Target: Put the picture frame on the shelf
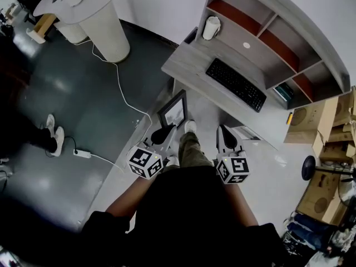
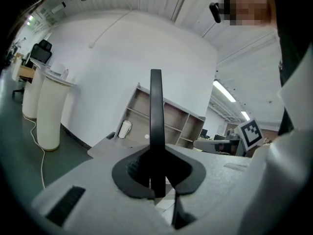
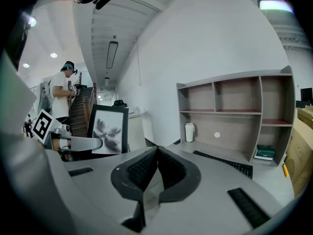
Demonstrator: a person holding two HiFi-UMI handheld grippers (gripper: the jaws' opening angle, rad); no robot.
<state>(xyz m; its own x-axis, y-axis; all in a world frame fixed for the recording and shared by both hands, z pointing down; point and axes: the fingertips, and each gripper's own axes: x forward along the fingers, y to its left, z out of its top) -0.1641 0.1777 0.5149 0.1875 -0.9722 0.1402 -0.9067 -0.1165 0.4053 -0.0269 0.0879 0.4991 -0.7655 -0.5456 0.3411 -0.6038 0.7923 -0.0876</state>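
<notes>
Far to the left of the desk (image 1: 189, 65) a white round stand (image 1: 105, 26) is on the dark floor, and a white cable runs from it to a power strip (image 1: 82, 153). Just in front of the desk's left corner the left gripper (image 1: 162, 133) is clenched on the lower edge of the picture frame (image 1: 173, 111). The frame stands upright above the jaws and is seen edge-on in the left gripper view (image 2: 156, 116). It is in the air and not yet over the desk. To the right of it, also in front of the desk, the right gripper (image 1: 224, 133) has its jaws pressed together with nothing between them.

On the desk a black keyboard (image 1: 236, 83) lies along the front edge and a white cup (image 1: 211, 28) stands at the back left. The shelf (image 1: 281, 48) rises at the back of the desk. Its compartments look mostly free.

I judge that the step in hand is the carrying of the frame toward the shelf. The next move asks to lift the frame over the keyboard, to keep it upright, and to set its bottom edge into a free compartment before the jaws open.
</notes>
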